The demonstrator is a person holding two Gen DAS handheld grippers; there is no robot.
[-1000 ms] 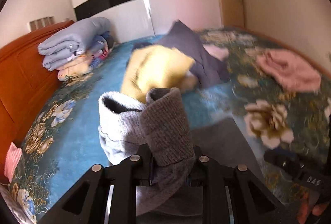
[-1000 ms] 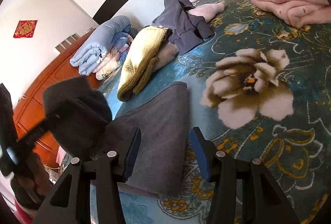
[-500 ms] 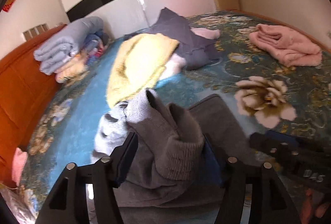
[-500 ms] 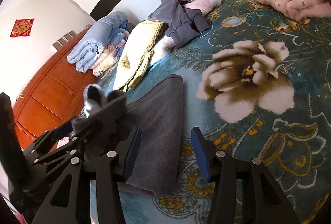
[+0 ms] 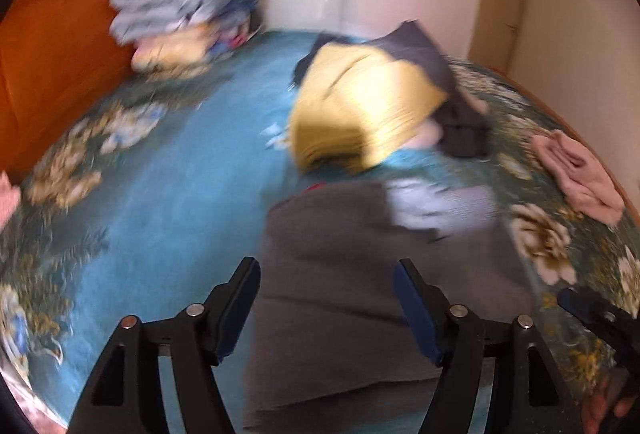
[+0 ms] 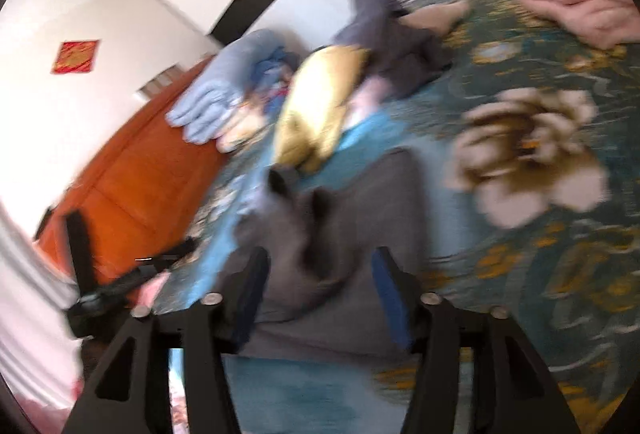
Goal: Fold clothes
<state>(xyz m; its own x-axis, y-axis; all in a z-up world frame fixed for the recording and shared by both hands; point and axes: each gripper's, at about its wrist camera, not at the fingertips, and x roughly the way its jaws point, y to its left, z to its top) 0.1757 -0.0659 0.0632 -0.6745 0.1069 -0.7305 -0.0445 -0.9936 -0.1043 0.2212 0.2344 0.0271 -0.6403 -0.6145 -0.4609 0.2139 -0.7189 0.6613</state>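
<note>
Bed (image 5: 168, 169), teal floral cover. On it: grey garment (image 5: 360, 274) near centre; yellow knit (image 5: 360, 109) behind it, dark grey clothes (image 5: 460, 113) alongside; pink garment (image 5: 576, 169) far right; folded blue bedding stack (image 5: 180, 9) far left by orange headboard (image 5: 52, 65).

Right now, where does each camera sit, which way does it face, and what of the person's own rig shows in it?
Left wrist: on the left gripper, jaws open, looking down over the grey garment toward the yellow garment; the right gripper shows at the lower right edge.
Right wrist: on the right gripper, jaws open above the grey garment toward the headboard; the left gripper shows at the left.
Shared: grey and yellow garments, pink clothes, bedspread.
</note>
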